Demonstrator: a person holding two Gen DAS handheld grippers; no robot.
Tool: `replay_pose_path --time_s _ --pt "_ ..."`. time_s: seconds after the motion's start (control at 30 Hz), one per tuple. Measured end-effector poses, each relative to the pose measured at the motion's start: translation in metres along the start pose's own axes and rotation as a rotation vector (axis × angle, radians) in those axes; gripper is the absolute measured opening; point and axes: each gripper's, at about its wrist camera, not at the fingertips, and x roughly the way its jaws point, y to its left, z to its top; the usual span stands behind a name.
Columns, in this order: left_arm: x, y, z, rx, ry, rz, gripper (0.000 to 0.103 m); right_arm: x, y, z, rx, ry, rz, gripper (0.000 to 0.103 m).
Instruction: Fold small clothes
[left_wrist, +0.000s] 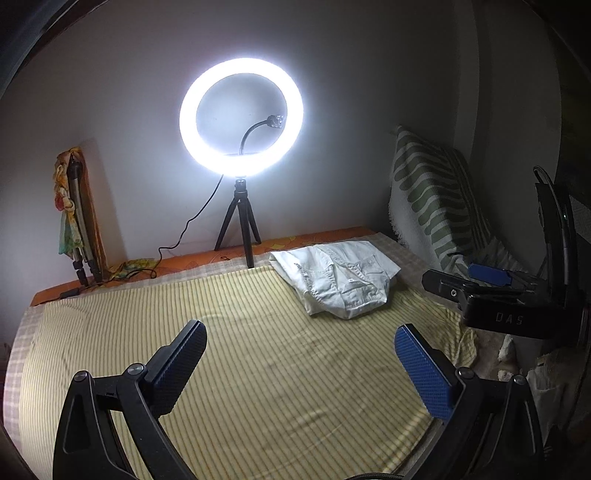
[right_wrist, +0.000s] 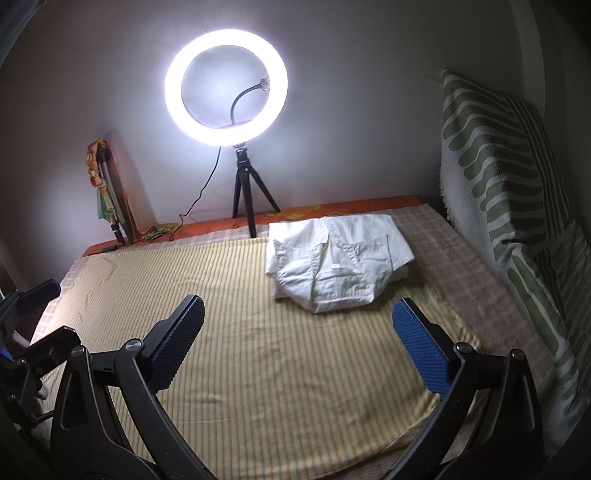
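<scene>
Leaning in the far left corner was one folded tripod; one lit ring light stood at the back edge. One folded white garment lay far right on the yellow striped cloth, whose near and left parts lay bare. Two grippers hovered: left gripper and right gripper, jaws wide apart, empty. One green-patterned cushion bounded the right edge.

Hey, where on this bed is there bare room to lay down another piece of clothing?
The striped sheet is bare from the folded white garment leftwards and toward the camera. The back edge is crowded by the ring light tripod and its cable.
</scene>
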Motion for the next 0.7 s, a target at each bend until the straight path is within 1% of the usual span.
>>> replay_pose_path --time_s 0.17,0.27,0.33,0.4,0.5,0.7 --pt "-0.018 0.008 -0.016 0.001 0.005 0.009 0.103 -0.009 0.015 -0.021 -0.006 0.007 -0.012 0.103" --pt "-0.022 0.009 -0.025 -0.002 0.018 0.013 0.103 -0.012 0.019 -0.033 0.0 -0.009 -0.025 0.103" --pt "-0.023 0.009 -0.03 0.001 0.026 0.015 0.103 -0.013 0.021 -0.041 0.003 -0.035 -0.029 0.103" --pt "-0.021 0.008 -0.034 0.016 0.031 0.019 0.103 -0.012 0.023 -0.045 -0.003 -0.045 -0.029 0.103" --pt "-0.018 0.008 -0.041 0.041 0.04 0.048 0.103 -0.008 0.028 -0.048 -0.034 -0.034 -0.037 0.103" --pt "-0.011 0.011 -0.048 0.033 0.071 0.052 0.103 0.0 0.029 -0.05 -0.018 -0.012 -0.034 0.103"
